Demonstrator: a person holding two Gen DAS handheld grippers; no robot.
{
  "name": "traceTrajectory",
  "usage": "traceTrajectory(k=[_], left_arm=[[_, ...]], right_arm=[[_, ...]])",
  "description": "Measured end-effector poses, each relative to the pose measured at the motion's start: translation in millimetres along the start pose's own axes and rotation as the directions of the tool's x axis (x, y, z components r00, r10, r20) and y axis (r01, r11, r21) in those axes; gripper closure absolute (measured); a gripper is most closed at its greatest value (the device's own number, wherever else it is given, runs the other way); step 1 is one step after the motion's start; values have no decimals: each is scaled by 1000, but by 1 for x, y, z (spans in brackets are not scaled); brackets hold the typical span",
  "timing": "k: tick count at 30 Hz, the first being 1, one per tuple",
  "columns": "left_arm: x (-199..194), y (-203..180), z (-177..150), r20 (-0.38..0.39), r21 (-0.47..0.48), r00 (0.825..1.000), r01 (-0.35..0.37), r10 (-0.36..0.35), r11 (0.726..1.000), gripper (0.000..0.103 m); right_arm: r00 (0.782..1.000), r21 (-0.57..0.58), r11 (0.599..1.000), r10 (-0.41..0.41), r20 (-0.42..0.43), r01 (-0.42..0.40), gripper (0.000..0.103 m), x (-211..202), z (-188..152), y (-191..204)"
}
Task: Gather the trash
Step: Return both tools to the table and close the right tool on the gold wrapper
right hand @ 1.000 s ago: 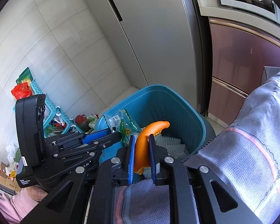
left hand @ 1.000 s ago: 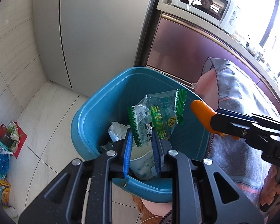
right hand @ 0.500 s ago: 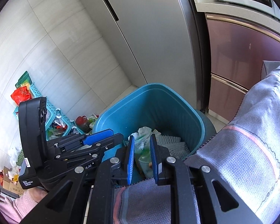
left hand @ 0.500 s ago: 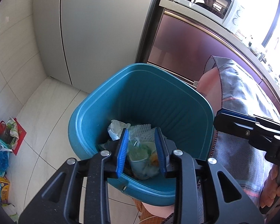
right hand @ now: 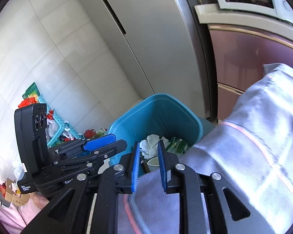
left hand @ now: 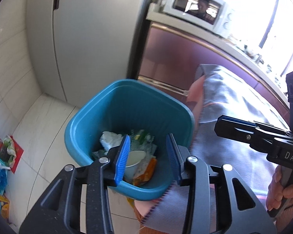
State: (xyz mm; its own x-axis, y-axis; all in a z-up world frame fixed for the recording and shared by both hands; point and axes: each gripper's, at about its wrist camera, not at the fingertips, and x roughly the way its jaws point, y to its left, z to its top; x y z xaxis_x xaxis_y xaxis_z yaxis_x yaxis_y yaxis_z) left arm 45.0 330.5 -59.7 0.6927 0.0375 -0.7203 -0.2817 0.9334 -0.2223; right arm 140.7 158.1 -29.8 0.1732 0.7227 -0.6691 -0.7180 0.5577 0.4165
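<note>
A blue trash bin (left hand: 127, 101) stands on the floor beside the table; it also shows in the right wrist view (right hand: 156, 115). Inside lie a green snack wrapper (left hand: 143, 138), crumpled white tissue (left hand: 109, 138), a paper cup (left hand: 134, 159) and an orange piece (left hand: 150, 165). My left gripper (left hand: 149, 156) is open and empty above the bin's near rim. My right gripper (right hand: 148, 163) is open and empty over the table edge, facing the bin. The tissue (right hand: 150, 146), wrapper (right hand: 177, 145) and cup (right hand: 153, 162) show there too.
A table with a grey striped cloth (left hand: 234, 105) is right of the bin. A grey fridge (left hand: 84, 35) and maroon cabinets (left hand: 175, 58) with a microwave (left hand: 197, 13) stand behind. Baskets and packets (right hand: 48, 124) lie on the floor at left.
My left gripper let go of the green wrapper and my right let go of the orange piece; both now lie in the bin. Both grippers opened wider and drew back.
</note>
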Motion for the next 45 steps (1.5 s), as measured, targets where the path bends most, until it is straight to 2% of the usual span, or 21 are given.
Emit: traceTrajectory(k=[5, 11, 21, 27, 30, 33, 41, 42, 45], left_arm=[[-20, -26, 0, 42, 59, 998, 38, -41, 998, 61], [-36, -61, -7, 58, 131, 995, 78, -87, 988, 58], [-41, -115, -24, 25, 213, 986, 159, -168, 964, 57], [-36, -152, -34, -9, 270, 976, 213, -219, 939, 56], [-31, -170, -37, -30, 296, 969, 244, -246, 924, 56], [-27, -190, -40, -49, 325, 961, 272, -271, 906, 55], [-17, -235, -47, -99, 388, 947, 320, -306, 864, 55], [-15, -239, -48, -105, 392, 946, 323, -307, 862, 55], [-11, -249, -51, -123, 400, 943, 333, -310, 854, 55]], right_arm=[[998, 22, 1000, -15, 63, 14, 80, -39, -13, -9], [992, 68, 997, -43, 121, 35, 75, -82, -37, -26], [965, 152, 981, -155, 213, 124, 73, -154, -84, -55], [933, 235, 950, -263, 246, 206, 73, -198, -120, -78], [909, 284, 924, -330, 255, 256, 71, -219, -137, -92], [878, 339, 892, -397, 267, 300, 70, -242, -152, -107], [784, 469, 787, -560, 269, 401, 56, -288, -182, -151], [781, 482, 777, -568, 260, 405, 52, -289, -185, -157], [790, 514, 758, -570, 226, 401, 48, -290, -193, -174]])
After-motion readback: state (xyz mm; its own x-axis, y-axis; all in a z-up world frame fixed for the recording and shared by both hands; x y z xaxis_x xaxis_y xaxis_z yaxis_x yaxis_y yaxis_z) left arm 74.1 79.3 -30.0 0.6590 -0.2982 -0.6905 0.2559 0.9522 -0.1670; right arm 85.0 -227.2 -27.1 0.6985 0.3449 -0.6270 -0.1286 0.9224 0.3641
